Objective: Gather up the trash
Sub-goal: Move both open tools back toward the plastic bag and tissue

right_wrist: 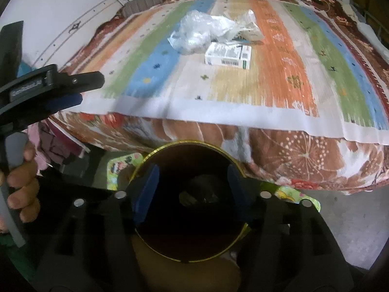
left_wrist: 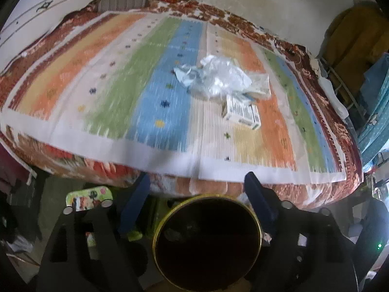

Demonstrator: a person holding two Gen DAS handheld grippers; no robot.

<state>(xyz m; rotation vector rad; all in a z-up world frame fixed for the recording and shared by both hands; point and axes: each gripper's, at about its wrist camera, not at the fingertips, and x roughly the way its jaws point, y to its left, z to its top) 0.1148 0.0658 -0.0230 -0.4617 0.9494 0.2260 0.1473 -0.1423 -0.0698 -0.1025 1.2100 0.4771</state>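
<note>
Trash lies on the striped cloth on the bed: crumpled clear plastic point(left_wrist: 218, 77) point(right_wrist: 201, 31) and a small white carton point(left_wrist: 242, 113) point(right_wrist: 228, 56) beside it. A round bin with a yellow rim point(left_wrist: 207, 241) point(right_wrist: 189, 202) stands on the floor in front of the bed, with some trash dimly visible inside. My left gripper point(left_wrist: 197, 202) is open and empty above the bin's far rim; it also shows in the right wrist view point(right_wrist: 73, 90). My right gripper point(right_wrist: 192, 192) is open and empty over the bin's mouth.
The bed point(left_wrist: 73, 160) has a floral bedspread under the striped cloth point(left_wrist: 121, 73). A green patterned mat point(left_wrist: 90, 197) point(right_wrist: 299, 196) lies on the floor by the bin. A striped pillow point(left_wrist: 124, 0) is at the head. A rack with clothes point(left_wrist: 352, 56) stands to the right.
</note>
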